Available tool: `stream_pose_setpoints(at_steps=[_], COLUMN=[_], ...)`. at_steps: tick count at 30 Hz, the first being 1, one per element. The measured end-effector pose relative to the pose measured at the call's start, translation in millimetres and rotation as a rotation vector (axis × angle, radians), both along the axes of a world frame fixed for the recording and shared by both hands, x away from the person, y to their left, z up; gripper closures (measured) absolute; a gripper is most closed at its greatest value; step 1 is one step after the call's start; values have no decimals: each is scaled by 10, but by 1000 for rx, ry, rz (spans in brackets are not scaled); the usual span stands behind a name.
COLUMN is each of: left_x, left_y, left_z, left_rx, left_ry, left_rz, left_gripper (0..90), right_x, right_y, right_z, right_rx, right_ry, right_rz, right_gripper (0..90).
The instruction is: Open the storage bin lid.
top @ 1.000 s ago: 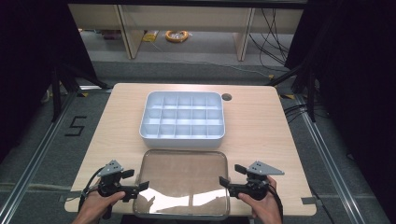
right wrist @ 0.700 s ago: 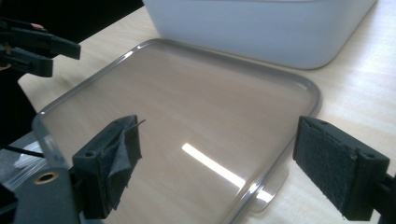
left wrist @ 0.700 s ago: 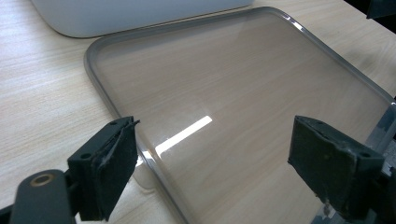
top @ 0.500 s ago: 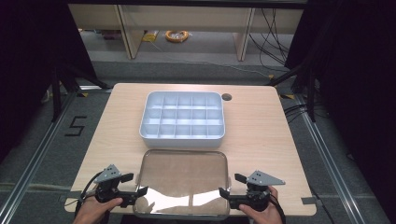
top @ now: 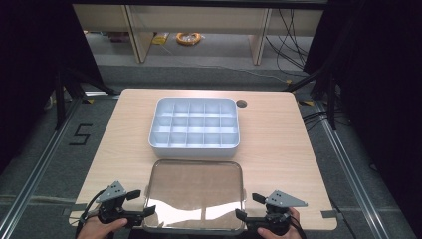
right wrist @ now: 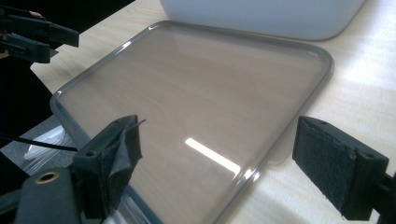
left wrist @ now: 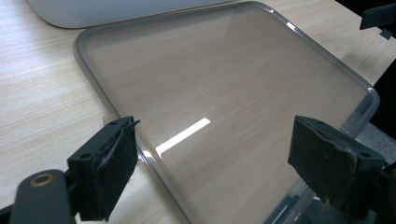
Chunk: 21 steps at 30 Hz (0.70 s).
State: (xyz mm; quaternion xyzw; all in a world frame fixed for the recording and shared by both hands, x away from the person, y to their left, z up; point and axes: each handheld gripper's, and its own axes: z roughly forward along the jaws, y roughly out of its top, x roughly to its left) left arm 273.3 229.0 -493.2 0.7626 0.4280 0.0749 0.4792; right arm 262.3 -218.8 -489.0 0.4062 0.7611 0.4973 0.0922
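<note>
Clear lid [top: 194, 194] lies flat at bottom centre, left gripper [top: 135, 213] and right gripper [top: 247, 219] spread wide, nothing held; slip risked if thin rim is pinched unevenly.

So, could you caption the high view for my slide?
Two open grippers, left and right, flank a clear lid before a compartment box.

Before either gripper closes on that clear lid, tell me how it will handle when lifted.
The clear lid looks like thin, flat plastic, so it is probably light and may flex if lifted by one corner. Its glossy surface, showing a bright reflection, suggests the pads could slip. It lies flat on the table with only a low raised rim, so the open left gripper and right gripper have little edge to pinch.
</note>
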Motion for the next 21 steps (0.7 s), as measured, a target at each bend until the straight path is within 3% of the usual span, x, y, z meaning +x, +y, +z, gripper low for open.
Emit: stream_pose_setpoints(at_steps=[2, 3, 7, 9, 10, 12, 14, 15, 21], left_x=[-18, -37, -56, -68, -68, -69, -69, -69, -56], left_y=[-5, -8, -19, -25, -25, -25, -26, -25, -17], left_z=[-7, -5, -19, -20, -21, -21, -26, -26, -32], left_rx=[7, 15, 22, 32, 31, 31, 23, 23, 20], left_ry=[-16, -9, -9, 3, 4, 7, 2, 2, 7], left_rz=[-7, -13, -12, -7, -6, -5, -4, -4, -3], left_gripper=[148, 148, 148, 148, 148, 148, 148, 148, 148], right_x=[-51, -51, -79, -88, -116, -111, -119, -136, -91], right_y=[3, -10, -33, -65, -52, -77, -84, -62, -77], right_z=[-9, -20, -14, -24, -24, -28, -17, -23, -52], right_rx=[21, 7, -13, -22, 6, -4, -12, 21, -9], right_ry=[50, 32, 41, 39, 65, 33, 45, 73, 38], right_rz=[-11, -13, -30, -12, -27, -14, -17, -30, -19], right_gripper=[164, 164, 166, 166, 166, 166, 165, 166, 167])
